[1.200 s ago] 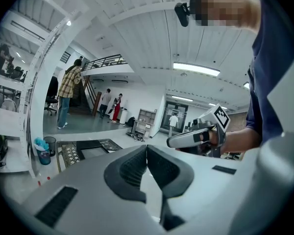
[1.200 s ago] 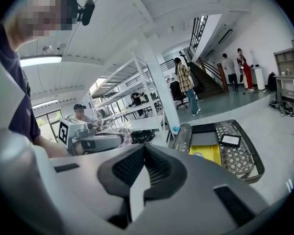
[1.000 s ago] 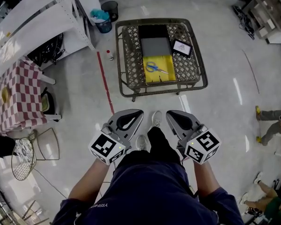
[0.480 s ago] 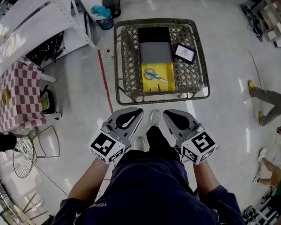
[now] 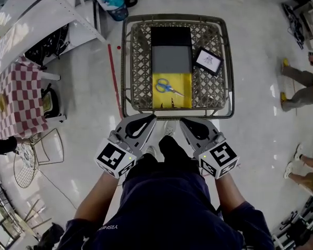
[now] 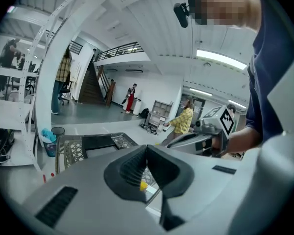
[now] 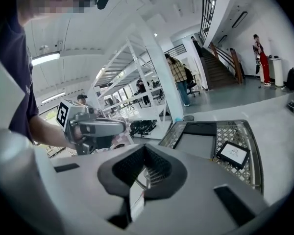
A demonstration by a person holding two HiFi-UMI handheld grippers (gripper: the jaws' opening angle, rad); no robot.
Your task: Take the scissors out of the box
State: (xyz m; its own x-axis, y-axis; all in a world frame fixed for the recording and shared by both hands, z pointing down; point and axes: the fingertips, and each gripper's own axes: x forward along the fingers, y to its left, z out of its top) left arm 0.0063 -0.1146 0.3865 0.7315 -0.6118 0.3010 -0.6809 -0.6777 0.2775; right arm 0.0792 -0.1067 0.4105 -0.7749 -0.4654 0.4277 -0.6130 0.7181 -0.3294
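One scissors (image 5: 169, 87) in one yellow box (image 5: 185, 80); left gripper (image 5: 152, 119), right gripper (image 5: 182, 122): jaws together, empty

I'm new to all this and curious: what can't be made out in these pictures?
Scissors: hidden in the left gripper view by the left hand-held gripper itself.
Drawing on the small frame: too small in the head view and the right gripper view.
Table legs: head view, hidden under the tabletop.
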